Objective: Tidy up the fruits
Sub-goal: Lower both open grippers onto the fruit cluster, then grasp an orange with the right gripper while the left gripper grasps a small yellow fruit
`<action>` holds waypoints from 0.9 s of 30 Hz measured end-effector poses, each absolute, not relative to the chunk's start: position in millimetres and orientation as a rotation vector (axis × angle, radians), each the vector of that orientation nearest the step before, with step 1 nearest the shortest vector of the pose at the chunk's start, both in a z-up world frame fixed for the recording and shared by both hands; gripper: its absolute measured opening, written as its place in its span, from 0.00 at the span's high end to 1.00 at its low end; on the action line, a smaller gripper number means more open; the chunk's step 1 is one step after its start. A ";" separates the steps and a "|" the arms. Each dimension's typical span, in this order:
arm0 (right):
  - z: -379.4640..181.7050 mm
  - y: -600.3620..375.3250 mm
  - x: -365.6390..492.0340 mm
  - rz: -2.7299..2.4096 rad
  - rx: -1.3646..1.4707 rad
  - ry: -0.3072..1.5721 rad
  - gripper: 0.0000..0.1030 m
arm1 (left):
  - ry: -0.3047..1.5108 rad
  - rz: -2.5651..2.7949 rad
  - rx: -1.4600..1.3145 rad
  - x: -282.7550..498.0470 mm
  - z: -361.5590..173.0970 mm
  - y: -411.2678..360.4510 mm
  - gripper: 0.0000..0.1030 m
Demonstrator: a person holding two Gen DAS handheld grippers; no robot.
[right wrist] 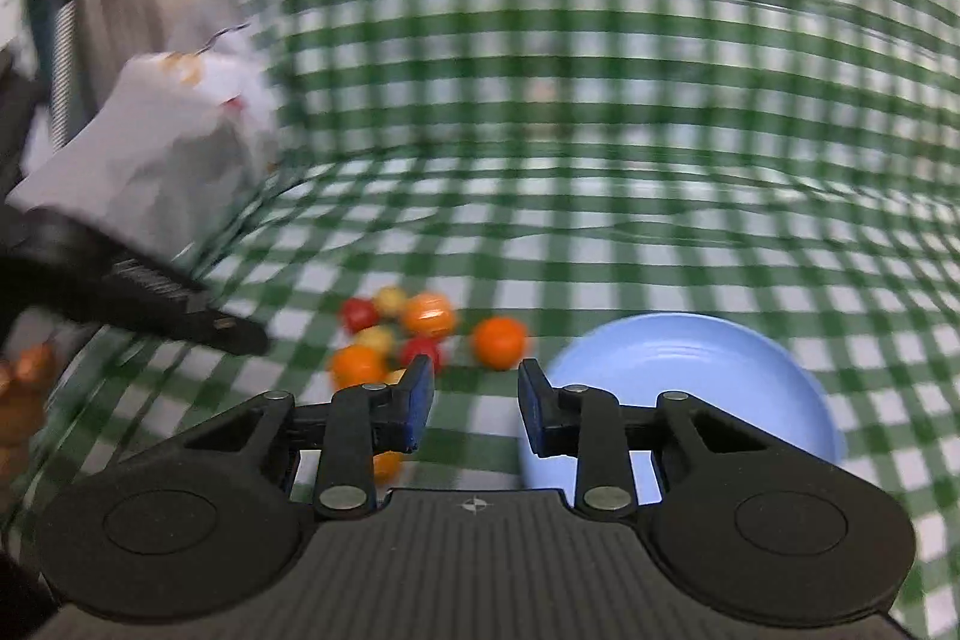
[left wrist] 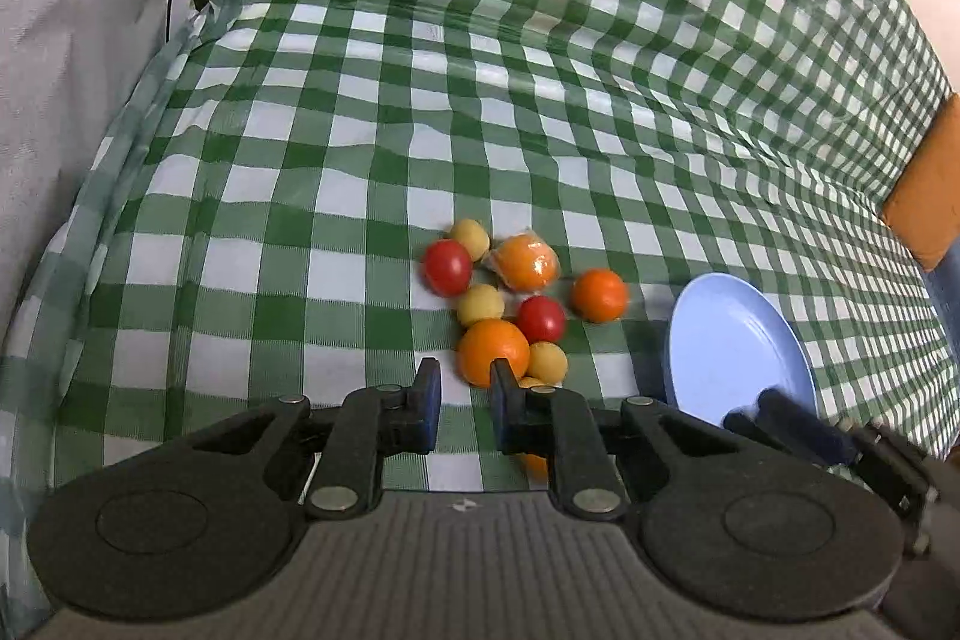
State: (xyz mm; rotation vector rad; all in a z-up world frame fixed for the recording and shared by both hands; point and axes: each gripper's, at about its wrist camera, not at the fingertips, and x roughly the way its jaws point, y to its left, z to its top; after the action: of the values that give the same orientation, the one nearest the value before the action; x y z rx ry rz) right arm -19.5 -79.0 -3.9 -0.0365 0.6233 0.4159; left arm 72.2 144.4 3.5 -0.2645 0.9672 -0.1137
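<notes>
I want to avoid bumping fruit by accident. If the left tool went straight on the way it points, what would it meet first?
Probably the large orange just beyond the left tool, though depth is unclear.

A green-and-white checked plastic tablecloth [left wrist: 540, 100] covers the whole surface and runs up the back. On it, a cluster of round fruit: two glossy red ones [left wrist: 447, 267], three pale yellow ones [left wrist: 480, 305], a large deep-orange one [left wrist: 493, 352], another orange one in clear shiny wrap [left wrist: 525, 262], and a reddish-orange one [left wrist: 599, 294] apart from the rest. A plain pale blue round plate [left wrist: 738, 340] lies to the side. The left gripper [left wrist: 465, 394] and right gripper [right wrist: 474, 394] are matt black with dark blue pads. A crumpled white bag [right wrist: 156, 160] shows orange and red marks, possibly print; blur prevents certainty.
</notes>
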 end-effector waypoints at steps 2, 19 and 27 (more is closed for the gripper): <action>-11.8 -68.5 -18.9 0.439 -0.059 0.634 0.67 | 0.971 -0.116 -0.296 77.7 0.3 148.2 0.82; -59.9 -29.0 10.5 0.517 -0.148 0.735 0.52 | 1.006 -0.079 -0.337 131.6 -29.4 135.7 0.61; -75.9 -16.2 24.4 0.511 -0.180 0.793 0.52 | 1.044 -0.057 -0.295 147.4 -45.4 124.3 0.60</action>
State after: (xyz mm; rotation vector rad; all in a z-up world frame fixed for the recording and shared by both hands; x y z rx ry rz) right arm 24.4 -16.2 -75.9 -0.1800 0.7932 0.5113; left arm 147.4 124.3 -45.4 -0.2951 1.0445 -0.0569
